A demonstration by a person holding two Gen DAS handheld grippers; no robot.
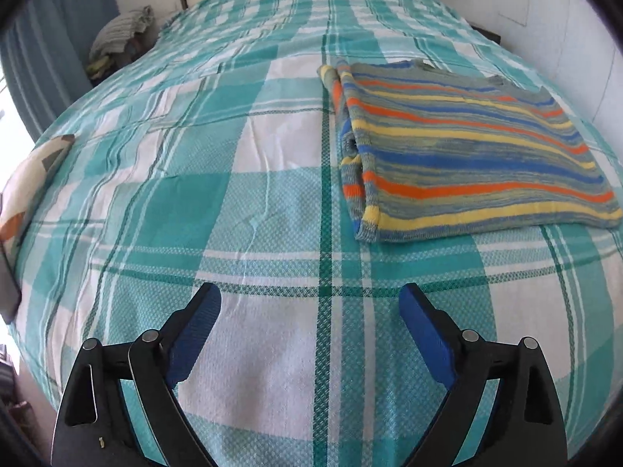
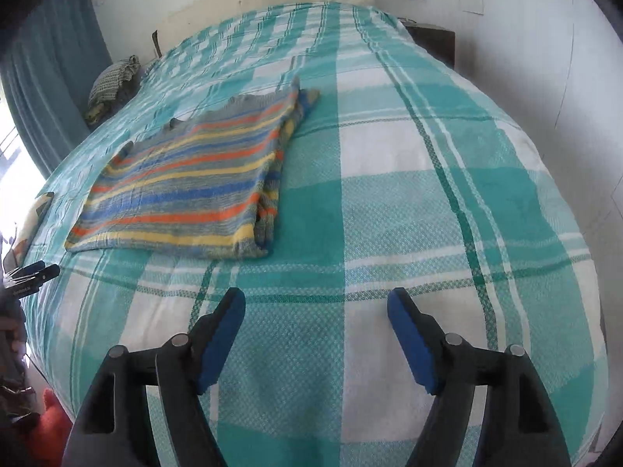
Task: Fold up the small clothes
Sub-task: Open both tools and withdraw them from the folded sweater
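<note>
Sweater: the striped knitted sweater (image 1: 475, 148) lies folded flat on the teal checked bed cover (image 1: 194, 194), so it keeps shape.
Jaws: your left gripper (image 1: 309, 303) and right gripper (image 2: 315, 307) stand wide, empty, clear of it.

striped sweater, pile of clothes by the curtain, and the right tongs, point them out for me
striped sweater (image 1: 479, 155), left wrist view, middle of its folded top face
pile of clothes (image 2: 113, 81), right wrist view, on the checked top garment
right tongs (image 2: 316, 303), right wrist view, midway between the blue tips
</note>
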